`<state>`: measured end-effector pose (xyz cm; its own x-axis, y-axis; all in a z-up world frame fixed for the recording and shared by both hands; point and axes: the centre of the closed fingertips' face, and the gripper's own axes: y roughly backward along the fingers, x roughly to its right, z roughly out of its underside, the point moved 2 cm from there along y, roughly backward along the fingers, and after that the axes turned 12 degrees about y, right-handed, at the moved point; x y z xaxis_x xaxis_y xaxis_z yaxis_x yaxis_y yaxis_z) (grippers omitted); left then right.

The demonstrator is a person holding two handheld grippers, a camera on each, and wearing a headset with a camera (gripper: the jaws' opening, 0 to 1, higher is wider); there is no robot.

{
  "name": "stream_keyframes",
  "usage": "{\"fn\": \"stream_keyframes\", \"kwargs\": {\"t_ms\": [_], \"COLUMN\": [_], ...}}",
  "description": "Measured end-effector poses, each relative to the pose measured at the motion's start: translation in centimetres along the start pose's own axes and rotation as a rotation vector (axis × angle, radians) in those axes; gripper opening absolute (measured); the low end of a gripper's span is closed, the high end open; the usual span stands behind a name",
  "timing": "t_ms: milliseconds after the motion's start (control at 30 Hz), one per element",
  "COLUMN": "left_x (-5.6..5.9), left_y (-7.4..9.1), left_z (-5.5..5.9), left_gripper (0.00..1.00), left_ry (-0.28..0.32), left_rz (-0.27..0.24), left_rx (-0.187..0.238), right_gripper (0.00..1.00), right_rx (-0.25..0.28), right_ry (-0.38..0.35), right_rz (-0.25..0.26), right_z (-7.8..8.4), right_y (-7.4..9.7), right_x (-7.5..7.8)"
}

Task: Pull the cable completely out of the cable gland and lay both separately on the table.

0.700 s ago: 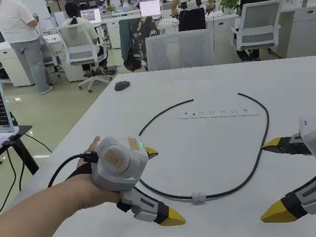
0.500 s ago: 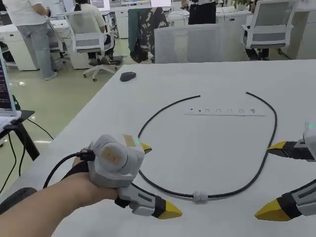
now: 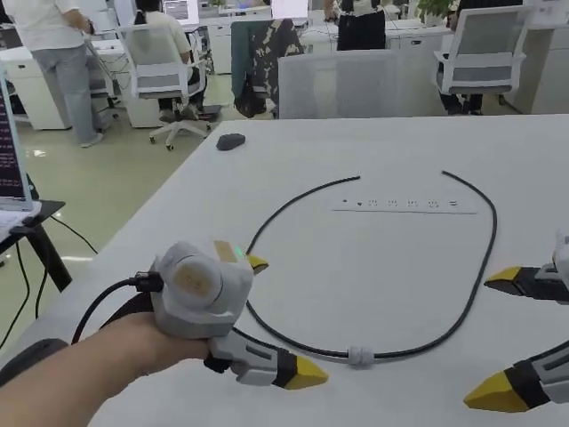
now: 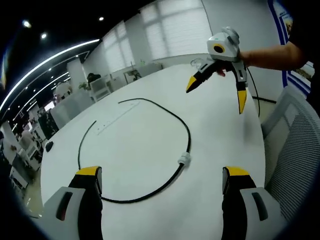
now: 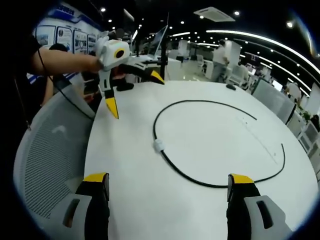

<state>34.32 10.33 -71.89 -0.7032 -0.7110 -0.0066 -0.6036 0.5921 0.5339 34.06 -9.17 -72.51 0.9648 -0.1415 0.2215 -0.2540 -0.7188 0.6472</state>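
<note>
On the white worktop (image 3: 373, 267) a long black cable (image 3: 400, 353) lies in an open loop, with the small white cable gland (image 3: 359, 356) threaded on it at the loop's six o'clock. Nothing has been separated yet.

I have the left tongs (image 3: 283, 318) at about eight o'clock of the loop and the right tongs (image 3: 493, 334) at about four o'clock. Both sets are spread wide and hold nothing. I judge they flank the gland so one can pin it while the other draws the cable.

The left housing hides a stretch of cable, and the picture's edge cuts off the right tongs' body. Whether the gland's nut is slackened is too small to tell.
</note>
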Motion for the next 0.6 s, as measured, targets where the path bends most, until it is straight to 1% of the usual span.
{"fn": "stream_keyframes", "kwargs": {"t_ms": [33,133,167,267,400,500,533,567,600], "left_x": [0.0,-0.4,-0.5,-0.7,-0.1,0.3,0.5,0.5,0.6], "left_y": [0.1,0.2,0.2,0.3,0.5,0.4,0.3,0.1,-0.1], "left_z": [-0.3,-0.4,-0.3,0.3,0.9,0.7,0.9,1.3,1.7], "left_gripper": [1.00,1.00,1.00,1.00,1.00,1.00,1.00,1.00,1.00], "left_ry": [0.020,0.024,0.022,0.047,0.055,0.053,0.042,0.046,0.054], "left_rz": [0.012,0.005,0.005,0.011,0.018,0.023,0.027,0.026,0.034], "left_rx": [0.019,0.021,0.018,0.004,-0.008,0.018,0.007,0.000,-0.009], "right_gripper": [0.99,0.99,0.99,0.99,0.99,0.99,0.99,0.99,0.99], "right_rx": [-0.002,-0.008,-0.003,0.000,-0.017,-0.028,-0.037,-0.042,-0.047], "right_ry": [0.004,0.005,0.005,0.005,0.009,0.021,0.031,0.032,0.038], "right_rz": [0.001,0.002,-0.002,-0.015,-0.042,-0.057,-0.076,-0.093,-0.096], "right_z": [0.1,0.3,0.2,0.2,0.6,0.6,0.7,0.8,0.9], "right_y": [-0.1,-0.2,-0.2,-0.4,-1.1,-1.7,-2.1,-2.3,-2.7], "right_x": [0.0,0.2,0.2,0.1,-0.1,-0.2,-0.4,-0.7,-0.7]}}
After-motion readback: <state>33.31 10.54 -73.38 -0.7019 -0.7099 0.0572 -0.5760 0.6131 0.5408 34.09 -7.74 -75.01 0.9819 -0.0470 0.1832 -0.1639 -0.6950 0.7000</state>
